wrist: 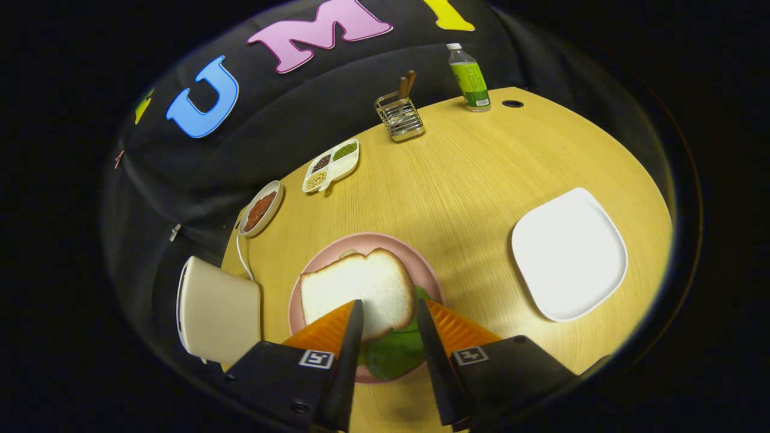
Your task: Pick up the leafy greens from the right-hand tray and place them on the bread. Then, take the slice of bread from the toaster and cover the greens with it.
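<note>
**Bread slice tops greens on pink plate**

Bread slice (356, 291) lies over leafy greens (394, 355) on the pink plate (361, 243). The gripper (390, 313) hovers above, fingers parted, holding nothing. Toaster (216, 316) stands beside; white tray (568, 252) sits apart.

Your gripper (389, 313) camera looks steeply down along its parted fingers, close above the pink plate (319, 264), table (469, 180) beyond.

We see bare tabletop (469, 180) open between the pink plate (313, 273) and the white tray (568, 252), while the toaster (219, 313) crowds the plate's left side and the gripper (390, 310), fingers spread apart, hangs over the bread slice (355, 288).
</note>
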The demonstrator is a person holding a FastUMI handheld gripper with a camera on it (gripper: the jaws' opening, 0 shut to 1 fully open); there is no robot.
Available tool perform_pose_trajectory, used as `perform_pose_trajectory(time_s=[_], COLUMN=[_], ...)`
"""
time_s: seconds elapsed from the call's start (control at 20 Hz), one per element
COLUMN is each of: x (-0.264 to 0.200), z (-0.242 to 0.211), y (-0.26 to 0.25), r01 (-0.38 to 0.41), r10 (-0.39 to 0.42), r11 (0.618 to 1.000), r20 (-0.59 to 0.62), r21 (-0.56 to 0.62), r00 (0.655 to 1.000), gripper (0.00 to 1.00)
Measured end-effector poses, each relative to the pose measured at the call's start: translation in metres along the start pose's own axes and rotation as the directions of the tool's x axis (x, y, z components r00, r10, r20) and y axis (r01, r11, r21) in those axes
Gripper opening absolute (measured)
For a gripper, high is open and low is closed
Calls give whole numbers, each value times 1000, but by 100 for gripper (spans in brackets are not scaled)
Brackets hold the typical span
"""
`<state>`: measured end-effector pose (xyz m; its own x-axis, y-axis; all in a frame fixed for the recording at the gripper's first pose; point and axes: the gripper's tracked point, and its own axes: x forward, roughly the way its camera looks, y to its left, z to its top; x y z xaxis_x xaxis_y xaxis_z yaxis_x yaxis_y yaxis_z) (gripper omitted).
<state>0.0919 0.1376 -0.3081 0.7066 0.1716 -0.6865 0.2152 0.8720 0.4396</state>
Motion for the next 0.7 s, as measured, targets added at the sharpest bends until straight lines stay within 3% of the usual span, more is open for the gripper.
perform_pose_trajectory(time_s=[0.05, 0.1, 0.2, 0.5, 0.7], x=[-4, -7, -13, -62, -118], z=[2, 4, 11, 57, 105], y=[-1, -1, -6, -33, -45], r01=[-2, -2, 10, 100, 160], r10=[2, 2, -9, -80, -99], r11=[1000, 1000, 1000, 990, 975], r20=[6, 12, 32, 180, 347], r21=[-2, -4, -23, -103, -152], r00=[1000, 1000, 999, 980, 933], gripper=[68, 89, 98, 99, 98])
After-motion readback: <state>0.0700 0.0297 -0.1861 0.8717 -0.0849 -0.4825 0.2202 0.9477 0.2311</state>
